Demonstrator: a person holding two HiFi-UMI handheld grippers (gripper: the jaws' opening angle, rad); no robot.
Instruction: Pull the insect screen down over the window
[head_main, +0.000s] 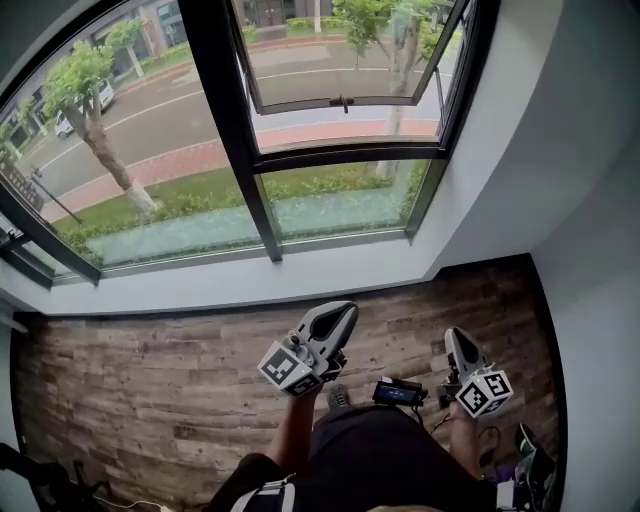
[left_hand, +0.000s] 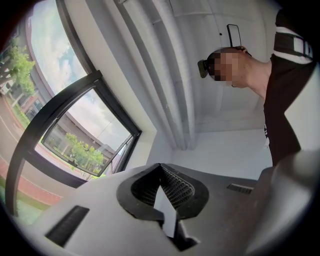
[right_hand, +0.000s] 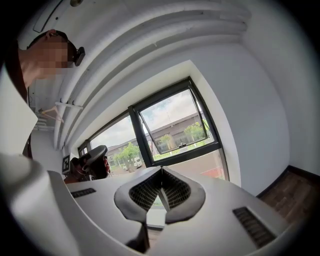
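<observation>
Both my left gripper (head_main: 338, 314) and right gripper (head_main: 456, 338) are sitting pinched tight, gripping nothing. I'm holding them by my waist, and the window (head_main: 262, 215) is sitting ahead past the wood floor (head_main: 150, 380).

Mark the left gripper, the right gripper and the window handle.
left gripper (left_hand: 160, 167): left gripper view, where its closed tips meet.
right gripper (right_hand: 161, 171): right gripper view, where its closed tips meet.
window handle (head_main: 343, 101): head view, middle of the handle.
</observation>
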